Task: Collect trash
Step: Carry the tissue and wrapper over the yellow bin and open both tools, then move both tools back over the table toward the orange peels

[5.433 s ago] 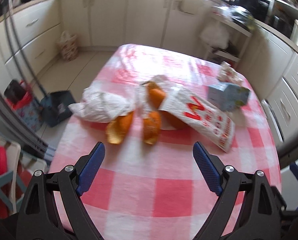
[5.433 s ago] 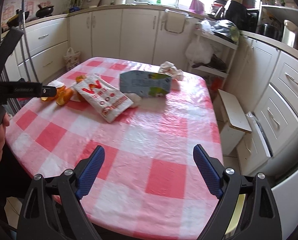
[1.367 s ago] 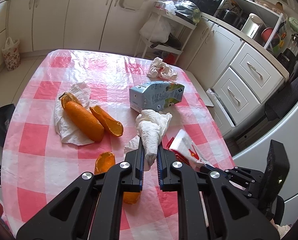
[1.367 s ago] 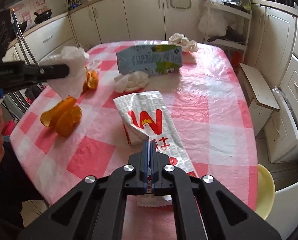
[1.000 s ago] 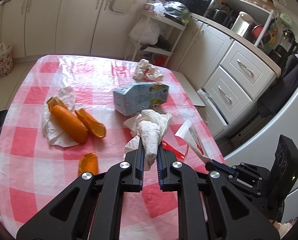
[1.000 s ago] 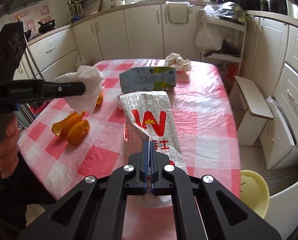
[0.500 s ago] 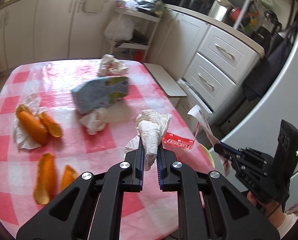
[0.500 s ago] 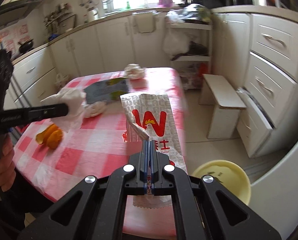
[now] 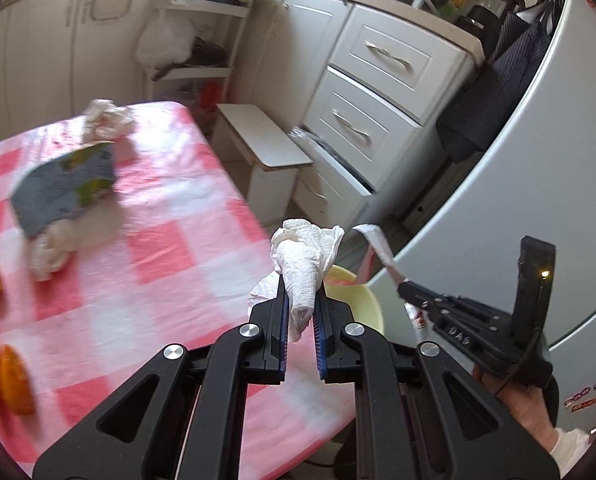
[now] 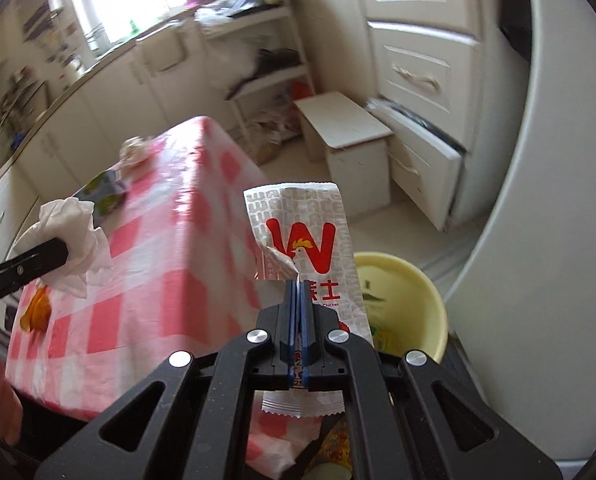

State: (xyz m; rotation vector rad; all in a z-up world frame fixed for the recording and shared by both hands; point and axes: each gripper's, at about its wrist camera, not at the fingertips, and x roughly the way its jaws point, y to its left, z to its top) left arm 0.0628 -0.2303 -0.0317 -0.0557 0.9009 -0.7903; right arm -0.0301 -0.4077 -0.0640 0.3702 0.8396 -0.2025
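My left claw [image 9: 301, 312] is clamped on a crumpled paper towel [image 9: 304, 264], held in the air past the right edge of the tabletop [image 9: 170, 264]. My right claw [image 10: 298, 312] is pressed together on a flat paper bag [image 10: 302, 236] printed with a red W, held upright beside the tabletop's right edge. A yellow bin [image 10: 402, 300] stands on the floor just right of the bag, partly hidden behind it. On the tabletop, to the left: a carton [image 9: 64, 188] lying on its side, a wad of tissue [image 9: 52, 250] touching its near edge, another wad [image 9: 106, 122] at the far end, and orange peels [image 9: 6, 376] nearest me.
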